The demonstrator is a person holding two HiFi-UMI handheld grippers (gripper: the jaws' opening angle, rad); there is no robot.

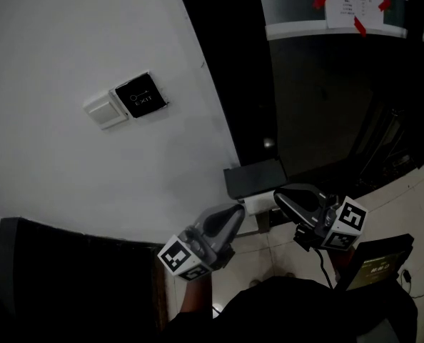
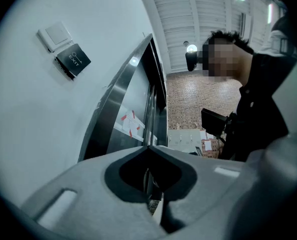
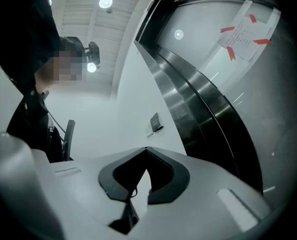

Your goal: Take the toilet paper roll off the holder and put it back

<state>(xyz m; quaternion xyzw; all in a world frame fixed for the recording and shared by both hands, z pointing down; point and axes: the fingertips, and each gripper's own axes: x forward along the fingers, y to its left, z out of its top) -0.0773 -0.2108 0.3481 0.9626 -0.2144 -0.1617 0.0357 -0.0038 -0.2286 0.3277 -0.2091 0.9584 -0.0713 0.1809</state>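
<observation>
A white toilet paper roll (image 1: 258, 204) sits under a black holder (image 1: 254, 179) on the wall beside a dark door. In the head view my left gripper (image 1: 238, 211) is just left of the roll and my right gripper (image 1: 277, 195) just right of it, both close to its ends. Whether either touches it I cannot tell. The left gripper view shows the left gripper (image 2: 148, 148) with its jaw tips together and nothing between them. My right gripper (image 3: 147, 149) is likewise shut and empty. Both gripper views look up at wall and ceiling, and neither shows the roll.
A black exit button plate (image 1: 139, 95) and a white switch (image 1: 105, 111) are on the white wall up left. A paper notice (image 1: 349, 2) is taped with red tape to the glass door. A dark panel (image 1: 69, 277) stands at lower left, a dark sign (image 1: 378, 264) at lower right.
</observation>
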